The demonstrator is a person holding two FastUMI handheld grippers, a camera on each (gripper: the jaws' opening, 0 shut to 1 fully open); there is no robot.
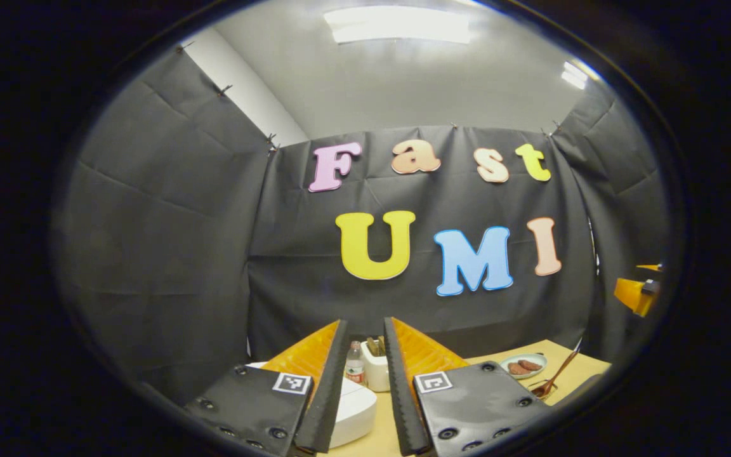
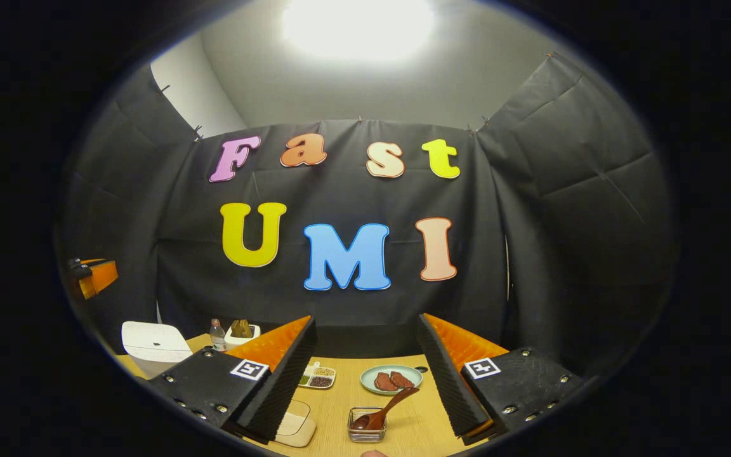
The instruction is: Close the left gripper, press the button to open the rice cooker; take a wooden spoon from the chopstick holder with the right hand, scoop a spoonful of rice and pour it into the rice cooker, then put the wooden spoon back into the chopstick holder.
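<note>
The white rice cooker [image 1: 356,409] sits low on the table, just beyond my left gripper [image 1: 364,322], whose fingers stand a narrow gap apart with nothing between them. Past that gap stands the white chopstick holder [image 1: 375,374] with brown utensils in it. In the right gripper view the rice cooker [image 2: 153,346] is at the far left and the holder [image 2: 242,333] beside it. A wooden spoon [image 2: 386,406] rests with its bowl in a small square glass dish [image 2: 365,428] below my right gripper [image 2: 367,318], which is wide open and holds nothing.
A plate [image 2: 372,387] with reddish-brown pieces lies behind the glass dish. A small compartment tray [image 2: 318,377] and a pale flat board [image 2: 296,426] lie to its left. A small bottle [image 2: 216,335] stands by the holder. The other gripper [image 2: 92,276] hangs at the left edge.
</note>
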